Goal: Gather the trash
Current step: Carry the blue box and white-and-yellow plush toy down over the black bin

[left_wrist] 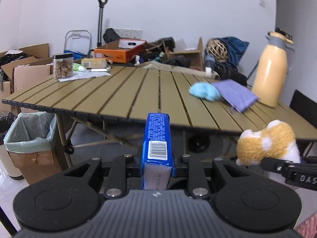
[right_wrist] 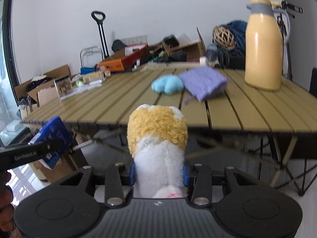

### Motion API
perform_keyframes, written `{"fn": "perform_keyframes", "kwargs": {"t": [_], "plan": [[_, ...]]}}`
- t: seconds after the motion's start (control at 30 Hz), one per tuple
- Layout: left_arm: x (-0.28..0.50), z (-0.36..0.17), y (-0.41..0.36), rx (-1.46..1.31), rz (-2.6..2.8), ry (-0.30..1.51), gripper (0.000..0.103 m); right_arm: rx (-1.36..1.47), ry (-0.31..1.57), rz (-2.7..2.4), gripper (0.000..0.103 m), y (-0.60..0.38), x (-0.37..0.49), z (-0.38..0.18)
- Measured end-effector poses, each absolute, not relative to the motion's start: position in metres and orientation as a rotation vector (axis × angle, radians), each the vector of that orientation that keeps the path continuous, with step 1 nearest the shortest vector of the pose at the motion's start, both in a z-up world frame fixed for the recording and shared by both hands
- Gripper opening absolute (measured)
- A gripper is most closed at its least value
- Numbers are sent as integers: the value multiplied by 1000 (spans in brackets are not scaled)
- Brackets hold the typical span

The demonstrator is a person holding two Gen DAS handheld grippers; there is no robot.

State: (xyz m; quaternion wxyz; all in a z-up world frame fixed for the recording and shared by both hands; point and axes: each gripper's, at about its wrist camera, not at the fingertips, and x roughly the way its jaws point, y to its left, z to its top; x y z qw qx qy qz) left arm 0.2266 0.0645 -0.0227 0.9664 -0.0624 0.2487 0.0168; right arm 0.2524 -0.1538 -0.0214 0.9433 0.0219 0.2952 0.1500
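My left gripper is shut on a blue snack packet with a barcode, held in front of the table's near edge; the packet also shows in the right wrist view. My right gripper is shut on a white and yellow plush toy, also in front of the table edge; the toy shows at the right of the left wrist view. A bin lined with a green bag stands on the floor left of the table, below and left of the packet.
The slatted olive table carries a light blue soft thing, a purple cloth, a yellow jug, a clear jar and papers. Boxes and bags crowd the far side. A dark chair stands at right.
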Motion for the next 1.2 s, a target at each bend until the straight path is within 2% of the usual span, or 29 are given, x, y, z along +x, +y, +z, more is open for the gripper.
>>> {"fn": "perform_keyframes", "kwargs": {"t": [0.57,0.9,1.2], "plan": [[200,-67,21,-17,-51,649,24,74,787,316,41,-183,216,-94],[205,-102,14,13,-76,802,24,97,883,302,41,-196,213,-135],[215,-129,16,19,-81,929,24,126,919,247,41,-211,220,-148]]}}
